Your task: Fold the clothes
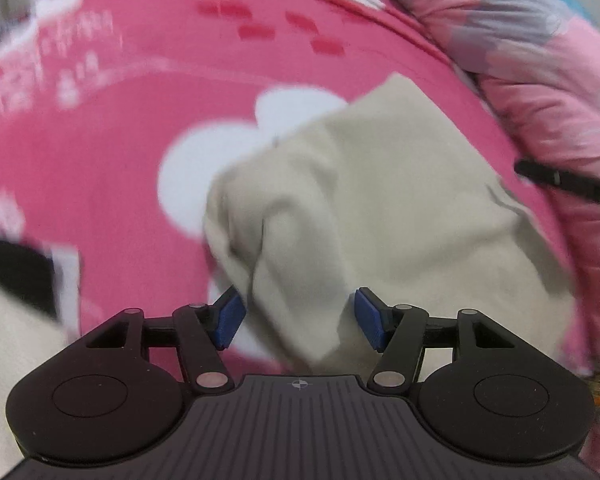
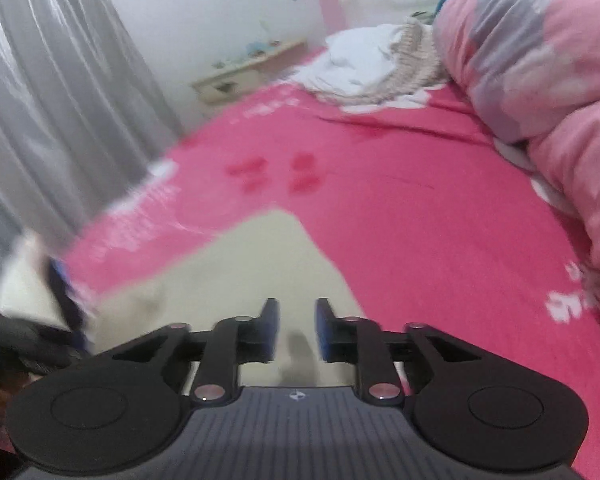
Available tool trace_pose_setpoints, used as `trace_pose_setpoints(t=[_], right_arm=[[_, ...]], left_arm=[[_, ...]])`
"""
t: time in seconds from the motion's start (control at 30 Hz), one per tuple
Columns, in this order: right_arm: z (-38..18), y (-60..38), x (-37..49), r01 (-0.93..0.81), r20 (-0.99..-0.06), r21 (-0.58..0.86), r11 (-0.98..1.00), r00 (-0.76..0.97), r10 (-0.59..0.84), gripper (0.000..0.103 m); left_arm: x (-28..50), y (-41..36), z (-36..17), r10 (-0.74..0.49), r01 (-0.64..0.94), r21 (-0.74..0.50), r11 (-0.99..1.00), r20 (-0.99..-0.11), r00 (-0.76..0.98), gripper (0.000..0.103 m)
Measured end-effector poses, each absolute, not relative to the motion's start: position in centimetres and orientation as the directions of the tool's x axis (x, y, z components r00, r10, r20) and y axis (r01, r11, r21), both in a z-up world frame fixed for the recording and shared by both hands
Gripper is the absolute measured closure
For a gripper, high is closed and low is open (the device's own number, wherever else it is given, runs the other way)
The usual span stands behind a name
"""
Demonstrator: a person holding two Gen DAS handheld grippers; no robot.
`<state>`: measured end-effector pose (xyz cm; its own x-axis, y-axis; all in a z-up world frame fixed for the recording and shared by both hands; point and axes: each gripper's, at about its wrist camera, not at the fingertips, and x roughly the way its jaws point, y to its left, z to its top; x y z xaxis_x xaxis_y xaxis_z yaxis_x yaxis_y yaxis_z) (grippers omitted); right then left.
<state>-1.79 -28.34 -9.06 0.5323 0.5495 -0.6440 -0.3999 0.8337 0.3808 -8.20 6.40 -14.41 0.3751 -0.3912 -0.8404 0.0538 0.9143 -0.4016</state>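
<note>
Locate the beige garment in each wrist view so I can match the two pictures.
Left wrist view: the beige garment fills the centre and right, bunched and running down between the open left claw.
Right wrist view: the same garment lies at lower centre, a flat corner pointing away, just ahead of the open right claw.
Shared landmark: the pink floral duvet heaped along the right edge of the pink bedsheet.

Beige garment: one, on the pink bedsheet
Quilt: one, beside the sheet
Grippers: two
</note>
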Motion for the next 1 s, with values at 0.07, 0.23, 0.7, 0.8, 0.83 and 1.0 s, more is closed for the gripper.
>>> trace_pose_setpoints(t=[0.07,0.23,0.7,0.8,0.83,1.0], right_arm=[[-8.6,-29.2,0.4,-0.436,-0.657,0.395,0.809,0.481,0.580,0.052],[-12.2,-29.6,6.5,-0.415,-0.680,0.545,0.728,0.289,0.674,0.044],[-20.8,-28.3,11.7,-0.265,-0.424,0.875,0.406,-0.012,0.906,0.028],[-21.1,-29.0,10.2,-0.283,-0.405,0.883,0.374,-0.056,0.913,0.029],[-21.1,-29.1,10.1,-0.275,-0.400,0.887,0.371,-0.058,0.915,0.029],[-20.1,-28.4,9.6,-0.323,-0.462,0.846,0.423,-0.051,0.885,0.046]], left_arm=[[-9.4,8.1,-15.1,-0.478,0.041,-0.497,0.867,-0.805,0.352,0.043],[-10.3,9.2,-17.4,-0.634,-0.019,-0.668,0.744,-0.714,0.297,0.041],[-9.1,7.3,-19.3,-0.667,-0.055,-0.722,0.689,-0.663,0.340,0.026],[-9.1,7.3,-19.4,-0.662,-0.076,-0.727,0.683,-0.660,0.355,0.026],[-9.0,7.2,-19.5,-0.652,-0.093,-0.722,0.685,-0.666,0.363,0.029],[-8.8,5.9,-18.6,-0.593,-0.110,-0.671,0.733,-0.710,0.380,0.033]])
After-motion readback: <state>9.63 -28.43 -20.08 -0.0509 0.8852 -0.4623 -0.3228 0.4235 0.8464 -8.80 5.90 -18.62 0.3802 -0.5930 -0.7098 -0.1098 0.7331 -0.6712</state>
